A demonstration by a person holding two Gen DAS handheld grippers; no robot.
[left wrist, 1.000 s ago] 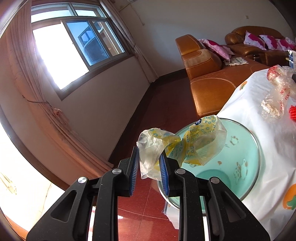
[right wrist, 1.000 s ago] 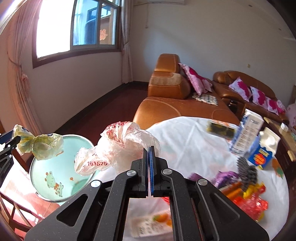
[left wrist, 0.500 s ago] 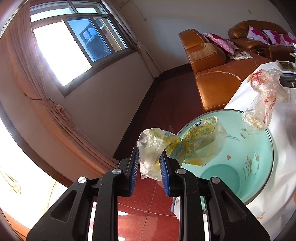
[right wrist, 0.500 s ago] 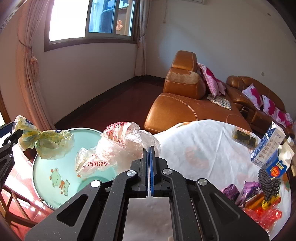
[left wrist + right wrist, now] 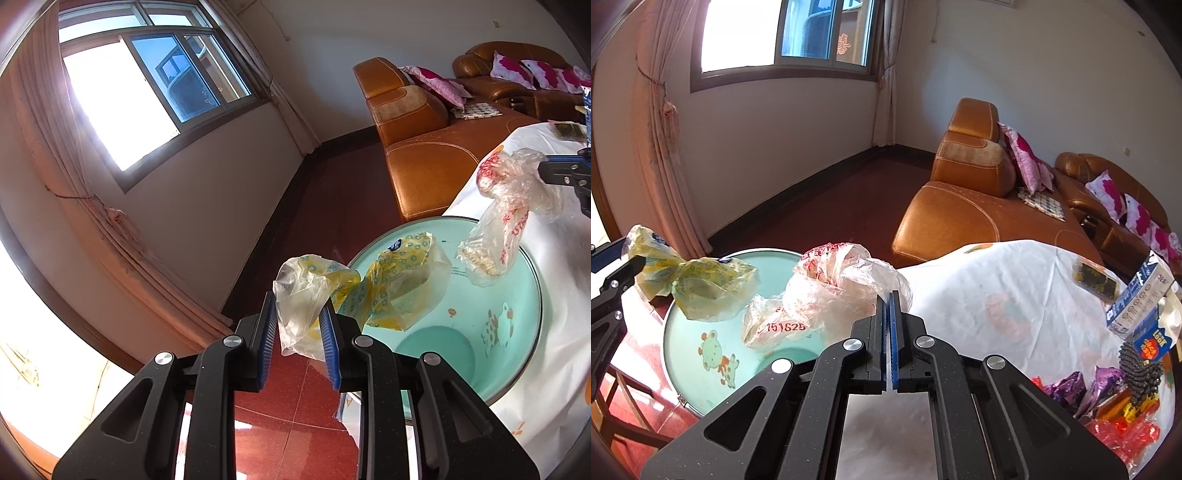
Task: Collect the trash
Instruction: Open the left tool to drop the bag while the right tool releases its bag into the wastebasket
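Note:
My left gripper (image 5: 298, 301) holds a crumpled yellow-patterned plastic bag (image 5: 399, 280) in the air over the near rim of a teal basin (image 5: 517, 332). Its jaws are opening, but the bag's clear end is still pinched between the blue pads. My right gripper (image 5: 889, 295) is shut on a clear plastic bag with red print (image 5: 831, 291), which hangs over the basin's (image 5: 687, 354) table-side rim. In the left wrist view this clear bag (image 5: 509, 206) dangles from the right gripper (image 5: 569, 177) at the right edge. The basin's inside is bare, with frog pictures.
The basin stands at the edge of a table with a white cloth (image 5: 997, 295). Cartons (image 5: 1137, 299) and several coloured snack wrappers (image 5: 1108, 406) lie at the table's right. An orange leather sofa (image 5: 960, 206) stands behind, with dark red floor to the left.
The right gripper has carried the clear red-printed bag leftwards from over the table to over the basin. The left gripper and its yellow bag stay in place, the jaws a little wider.

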